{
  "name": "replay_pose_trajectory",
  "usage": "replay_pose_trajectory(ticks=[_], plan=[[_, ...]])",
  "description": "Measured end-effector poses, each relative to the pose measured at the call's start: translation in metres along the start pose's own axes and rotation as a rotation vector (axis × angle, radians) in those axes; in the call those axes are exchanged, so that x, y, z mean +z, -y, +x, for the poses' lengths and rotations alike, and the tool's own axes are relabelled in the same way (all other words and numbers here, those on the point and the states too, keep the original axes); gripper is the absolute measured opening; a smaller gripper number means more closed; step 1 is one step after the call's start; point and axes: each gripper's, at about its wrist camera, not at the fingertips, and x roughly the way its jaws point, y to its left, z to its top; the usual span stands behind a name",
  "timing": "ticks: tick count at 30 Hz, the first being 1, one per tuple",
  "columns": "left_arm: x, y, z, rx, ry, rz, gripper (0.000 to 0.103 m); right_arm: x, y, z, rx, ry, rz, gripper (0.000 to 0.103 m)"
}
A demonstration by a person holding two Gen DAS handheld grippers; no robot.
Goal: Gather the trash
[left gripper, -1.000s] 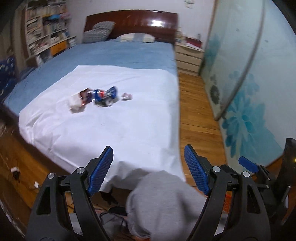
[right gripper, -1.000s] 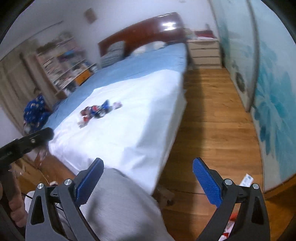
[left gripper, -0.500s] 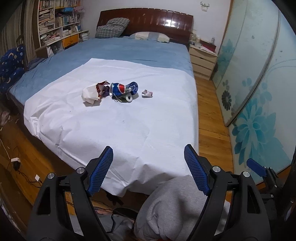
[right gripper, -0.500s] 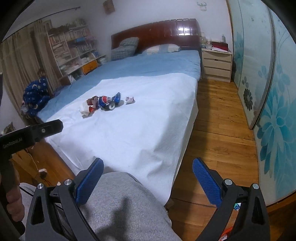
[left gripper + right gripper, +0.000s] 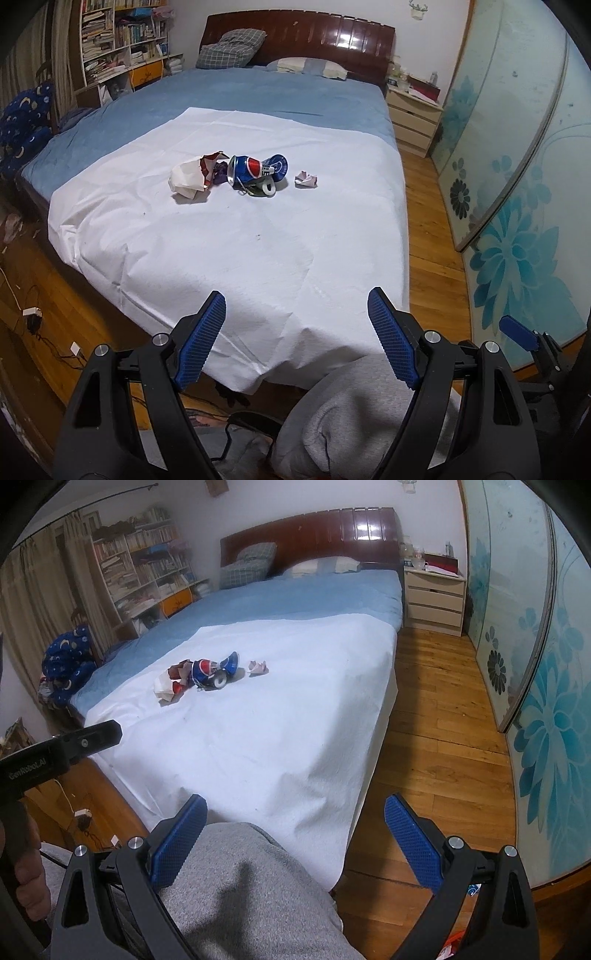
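A small heap of trash lies on the white sheet (image 5: 258, 240) of the bed: a crumpled white and red paper bag (image 5: 190, 177), a crushed blue Pepsi can (image 5: 251, 171) with a blue wrapper beside it, and a small crumpled paper (image 5: 306, 180). The same heap shows in the right wrist view, with the can (image 5: 207, 670) and the paper (image 5: 258, 667). My left gripper (image 5: 295, 314) is open and empty, well short of the trash, at the foot of the bed. My right gripper (image 5: 295, 821) is open and empty, above a grey-clad knee (image 5: 240, 886).
The wooden floor (image 5: 436, 720) runs along the bed's right side to a nightstand (image 5: 434, 602) and glass sliding doors (image 5: 546, 664). A bookshelf (image 5: 118, 44) stands at the left. Cables and a plug (image 5: 31, 314) lie on the floor at the left.
Both grippers have risen and tilted so that the bed and trash sit lower and closer in view. Both stay open and empty.
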Motion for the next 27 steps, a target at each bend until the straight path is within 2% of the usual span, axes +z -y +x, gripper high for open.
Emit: replay_pose_trajectory(ticks=[27], plan=[[-0.005, -0.012, 0.011, 0.021, -0.023, -0.025, 0.079, 0.004, -0.005, 0.009, -0.001, -0.01, -0.025, 0.095]])
